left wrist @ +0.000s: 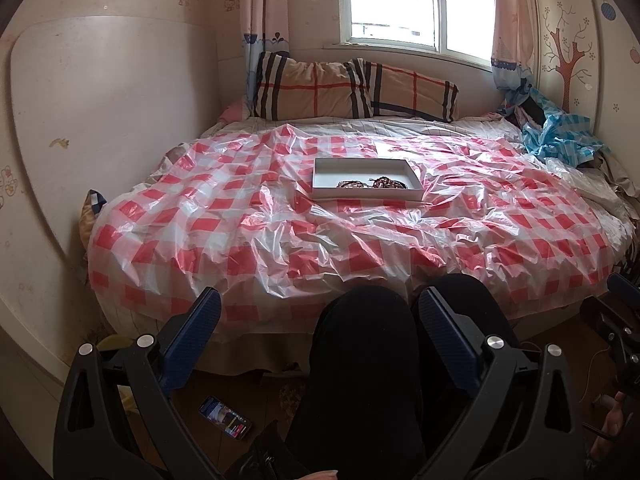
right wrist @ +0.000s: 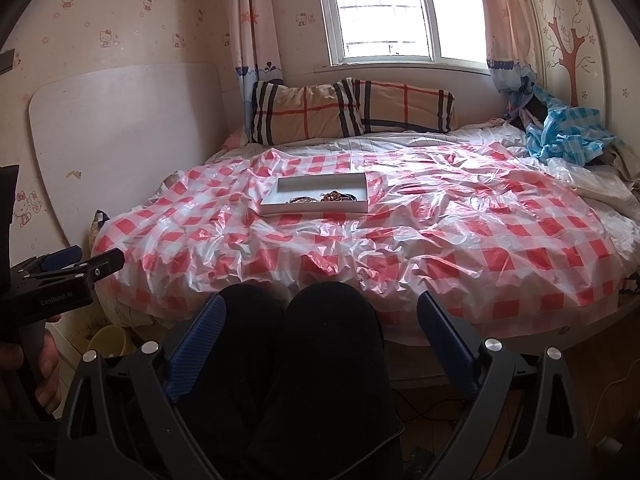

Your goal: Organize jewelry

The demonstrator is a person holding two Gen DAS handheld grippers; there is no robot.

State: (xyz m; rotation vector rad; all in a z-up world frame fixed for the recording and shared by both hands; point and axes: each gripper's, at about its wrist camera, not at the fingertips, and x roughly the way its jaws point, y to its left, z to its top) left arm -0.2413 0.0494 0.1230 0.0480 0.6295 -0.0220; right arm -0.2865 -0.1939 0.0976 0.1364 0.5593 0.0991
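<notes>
A shallow white tray (left wrist: pixel 320 192) lies in the middle of the bed on a red-and-white checked plastic sheet (left wrist: pixel 224 232). Two dark beaded jewelry pieces (left wrist: pixel 372 184) lie in its near half. The tray (right wrist: pixel 276 210) and the jewelry (right wrist: pixel 324 197) also show in the right wrist view. My left gripper (left wrist: pixel 320 320) is open and empty, held low above the person's knees, well short of the bed edge. My right gripper (right wrist: pixel 320 320) is open and empty at the same height. The left gripper also shows at the left edge of the right wrist view (right wrist: pixel 86 259).
Plaid pillows (left wrist: pixel 352 90) lie at the bed's far side under the window. A blue checked plastic heap (left wrist: pixel 560 136) sits at the far right corner. A white board (left wrist: pixel 104 120) leans on the left wall. A phone (left wrist: pixel 225 417) lies on the floor. A yellow bucket (right wrist: pixel 110 340) stands by the bed.
</notes>
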